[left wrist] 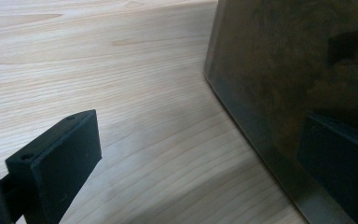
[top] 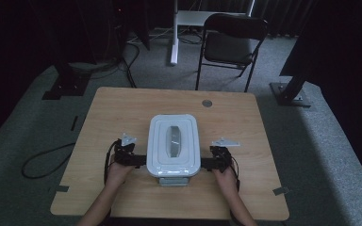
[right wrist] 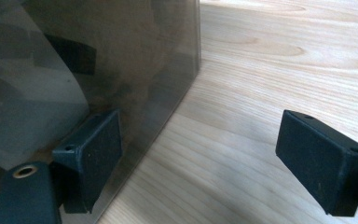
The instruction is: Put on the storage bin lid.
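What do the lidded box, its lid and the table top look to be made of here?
Box: seemingly smoky translucent plastic; shapes show dimly through its glossy wall.
Lid: probably moulded white plastic, smooth, with a soft sheen, rounded corners and a grey handle.
Table: light wood or wood-look laminate, matt, with clear grain lines; which one cannot be told.

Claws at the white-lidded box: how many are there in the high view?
2: left claw at the box's left side, right claw at its right side.
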